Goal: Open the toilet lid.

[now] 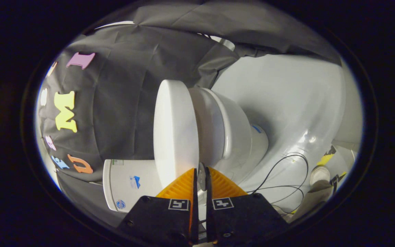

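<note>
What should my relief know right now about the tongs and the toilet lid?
Tongs: nearly closed, pinching something thin between the tips, apparently the rim edge of the lid.
Lid: looks partly raised off the bowl, a gap showing between them; tank beside the lid's hinge end.
Done: lid gripped and started up.
Left: swing it fully open toward the tank, then release.

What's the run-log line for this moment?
phase: lid grasp | gripper: jaws nearly closed on a thin tab at the toilet lid edge | lid: down on toilet bowl | cables: on floor beyond
</note>
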Motion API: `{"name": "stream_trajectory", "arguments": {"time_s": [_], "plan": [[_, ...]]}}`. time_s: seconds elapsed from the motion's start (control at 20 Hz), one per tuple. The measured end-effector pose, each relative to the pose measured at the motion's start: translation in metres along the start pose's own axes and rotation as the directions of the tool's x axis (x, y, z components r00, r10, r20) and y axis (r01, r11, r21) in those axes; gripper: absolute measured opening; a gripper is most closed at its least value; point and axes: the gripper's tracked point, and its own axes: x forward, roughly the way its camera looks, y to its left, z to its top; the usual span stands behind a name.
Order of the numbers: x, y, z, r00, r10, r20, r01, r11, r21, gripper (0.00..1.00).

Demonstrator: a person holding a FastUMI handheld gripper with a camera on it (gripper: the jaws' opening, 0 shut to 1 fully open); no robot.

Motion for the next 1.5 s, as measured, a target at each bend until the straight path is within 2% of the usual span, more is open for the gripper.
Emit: {"name": "stream_trajectory", "arguments": {"time_s": [0.15, 0.55, 0.8, 0.95, 1.25, 1.5], "plan": [[-0.01, 0.021, 0.002, 1.0, 0.01, 0.003, -0.01, 0.999, -0.052, 0.12], [-0.023, 0.051, -0.008, 0.999, -0.037, 0.026, 0.041, 0.983, -0.178, 0.12], [-0.033, 0.084, -0.016, 0.998, -0.043, 0.039, 0.052, 0.957, -0.284, 0.12], [-0.037, 0.093, -0.021, 0.995, -0.085, 0.056, 0.1, 0.917, -0.386, 0.12], [-0.042, 0.114, -0.031, 0.994, -0.086, 0.066, 0.106, 0.902, -0.418, 0.12], [-0.047, 0.133, -0.041, 0.992, -0.095, 0.08, 0.122, 0.871, -0.476, 0.12]]}}
